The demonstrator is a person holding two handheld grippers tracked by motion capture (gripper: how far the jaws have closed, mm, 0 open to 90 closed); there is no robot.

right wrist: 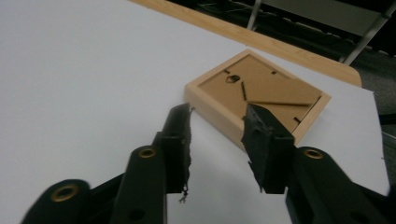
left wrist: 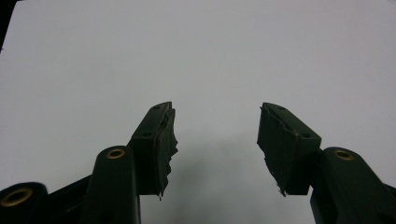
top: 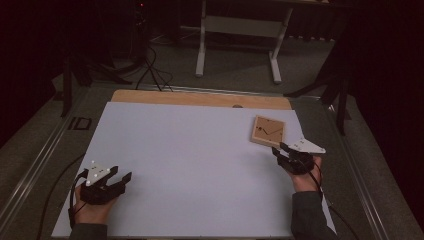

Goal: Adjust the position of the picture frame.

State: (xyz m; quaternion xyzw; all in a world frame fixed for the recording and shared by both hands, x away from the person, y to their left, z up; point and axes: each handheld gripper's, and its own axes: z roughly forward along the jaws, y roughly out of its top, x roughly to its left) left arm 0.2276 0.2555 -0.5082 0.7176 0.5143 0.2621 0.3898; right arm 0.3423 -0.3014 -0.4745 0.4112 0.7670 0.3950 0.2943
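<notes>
The right claw [right wrist: 217,116] sits half spread at the near edge of the wooden picture frame [right wrist: 257,95], pinching nothing. The left claw [left wrist: 215,122] is spread wide, far from the frame.

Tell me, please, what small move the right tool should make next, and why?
Probably ease the right tool forward and close on the near edge of the frame. The frame lies face down, its edge just ahead of the jaws, which stand apart with nothing pinched yet.

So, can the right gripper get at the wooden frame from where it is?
Probably yes: the right gripper sits just short of the wooden frame, jaws apart, with nothing between them on the white board.
</notes>
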